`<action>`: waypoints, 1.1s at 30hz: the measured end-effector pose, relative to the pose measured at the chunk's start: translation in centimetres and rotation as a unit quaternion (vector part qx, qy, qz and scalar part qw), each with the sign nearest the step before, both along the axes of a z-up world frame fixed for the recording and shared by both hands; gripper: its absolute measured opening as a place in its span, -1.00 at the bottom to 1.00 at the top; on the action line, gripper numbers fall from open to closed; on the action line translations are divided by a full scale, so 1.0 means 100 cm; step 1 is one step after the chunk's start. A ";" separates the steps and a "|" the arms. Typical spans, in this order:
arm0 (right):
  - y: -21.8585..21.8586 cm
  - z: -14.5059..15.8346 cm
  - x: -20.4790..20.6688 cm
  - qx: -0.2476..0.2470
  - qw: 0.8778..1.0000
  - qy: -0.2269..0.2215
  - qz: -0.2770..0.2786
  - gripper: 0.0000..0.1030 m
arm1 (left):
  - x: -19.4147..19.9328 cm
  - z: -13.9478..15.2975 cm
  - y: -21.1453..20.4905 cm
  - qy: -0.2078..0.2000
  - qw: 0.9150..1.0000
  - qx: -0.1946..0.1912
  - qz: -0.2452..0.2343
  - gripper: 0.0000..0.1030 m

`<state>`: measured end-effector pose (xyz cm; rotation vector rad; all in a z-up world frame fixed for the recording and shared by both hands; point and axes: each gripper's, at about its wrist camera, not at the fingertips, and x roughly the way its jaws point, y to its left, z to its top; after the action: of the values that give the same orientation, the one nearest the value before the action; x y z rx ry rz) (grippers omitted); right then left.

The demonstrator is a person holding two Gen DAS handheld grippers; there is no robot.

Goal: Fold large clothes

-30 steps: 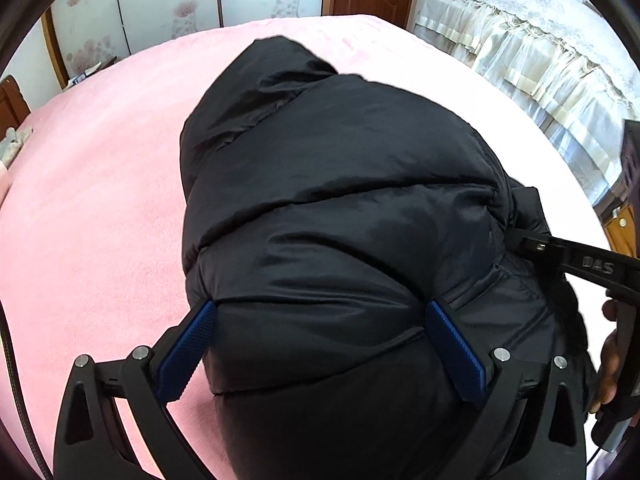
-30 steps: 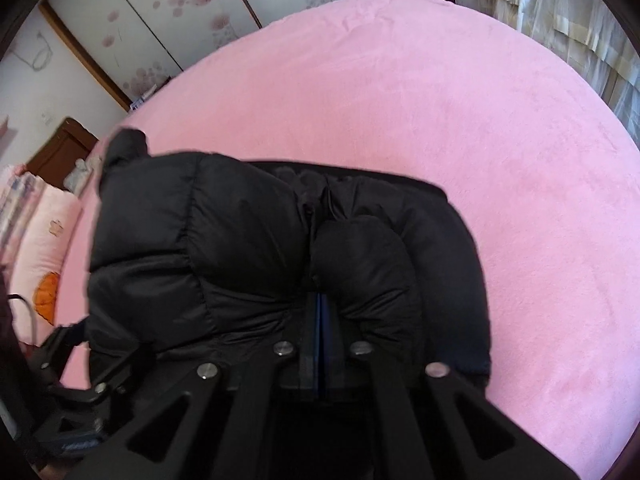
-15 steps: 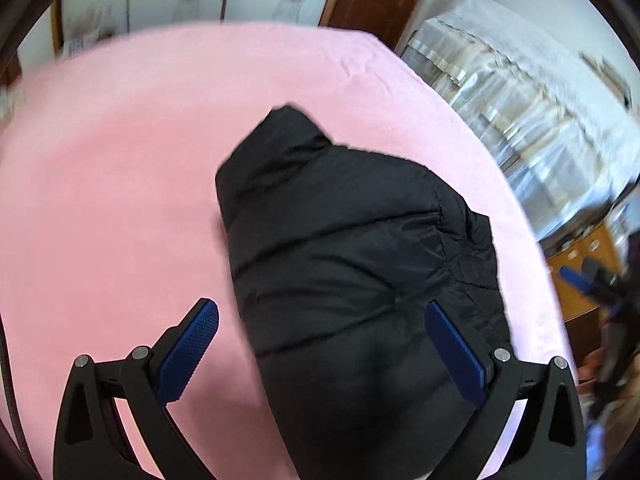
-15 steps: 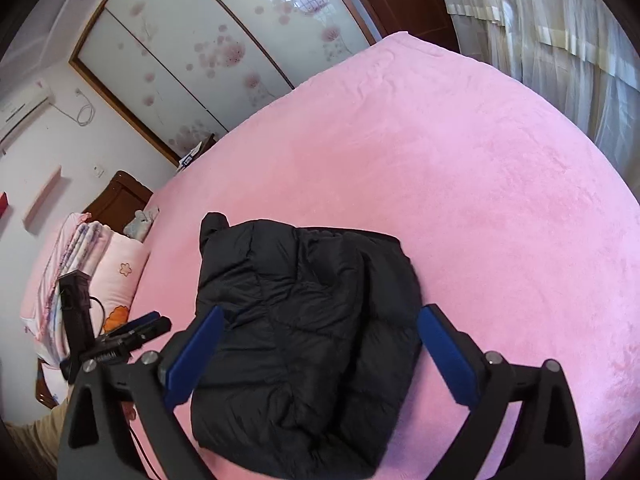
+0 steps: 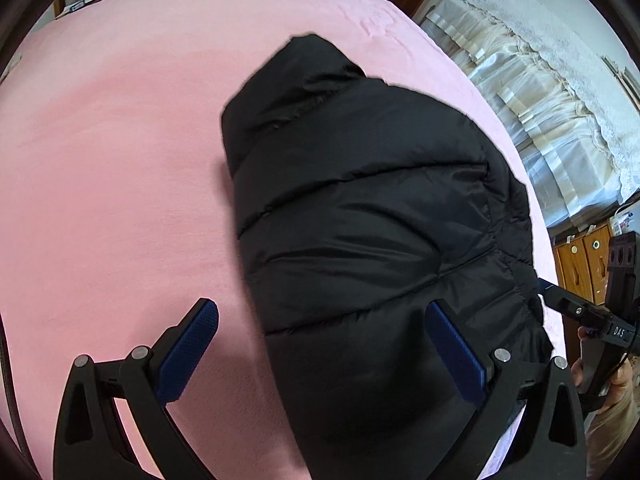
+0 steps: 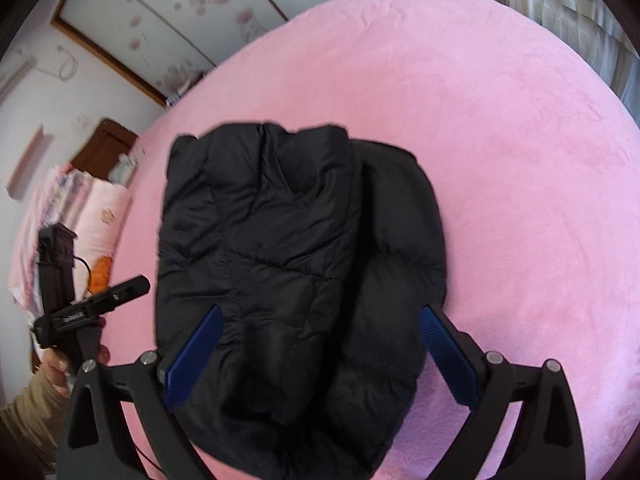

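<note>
A black puffer jacket (image 5: 360, 220) lies folded into a compact bundle on the pink bed cover (image 5: 112, 180). My left gripper (image 5: 320, 348) is open and empty, above the near end of the bundle, its right finger over the jacket. In the right wrist view the same jacket (image 6: 296, 264) lies under my open, empty right gripper (image 6: 320, 352), which hovers over its near edge. The right gripper also shows in the left wrist view (image 5: 576, 312) at the jacket's right side. The left gripper shows in the right wrist view (image 6: 100, 300) left of the jacket.
The pink cover (image 6: 500, 160) spreads wide around the jacket. Pillows and folded bedding (image 6: 80, 220) lie at the bed's head. A lace-covered bed or couch (image 5: 540, 100) and a wooden cabinet (image 5: 584, 264) stand to the right. Sliding wardrobe doors (image 6: 200, 20) are behind.
The right gripper, shut on the jacket a second ago, opened and let it go. Both grippers lifted back, then came closer over the bundle again. The jacket stays folded on the bed.
</note>
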<state>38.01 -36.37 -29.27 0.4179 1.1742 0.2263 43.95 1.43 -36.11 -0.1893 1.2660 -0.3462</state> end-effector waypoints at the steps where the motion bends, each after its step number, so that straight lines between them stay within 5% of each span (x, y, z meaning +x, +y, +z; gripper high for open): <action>1: 0.006 -0.002 0.003 -0.020 1.000 0.004 0.010 0.92 | 0.002 -0.005 -0.004 0.004 1.000 0.001 -0.002 0.99; 10: 0.014 -0.027 0.013 -0.098 0.994 0.031 0.031 0.99 | 0.012 -0.035 -0.024 0.029 0.999 -0.023 -0.017 0.99; 18: -0.028 -0.070 0.014 0.039 0.996 0.082 0.015 1.00 | 0.023 -0.053 -0.025 0.050 0.997 -0.052 -0.035 0.99; 25: -0.047 -0.102 0.016 0.122 0.986 0.111 0.017 1.00 | 0.040 -0.082 -0.028 0.070 0.994 -0.071 -0.050 1.00; 33: -0.057 -0.130 0.024 0.226 0.964 0.139 0.031 1.00 | 0.057 -0.107 -0.012 0.126 0.979 -0.148 -0.066 1.00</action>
<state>40.36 -42.05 -42.32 0.8336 1.4130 0.5078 49.69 0.19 -46.84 -0.4135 1.4775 -0.6414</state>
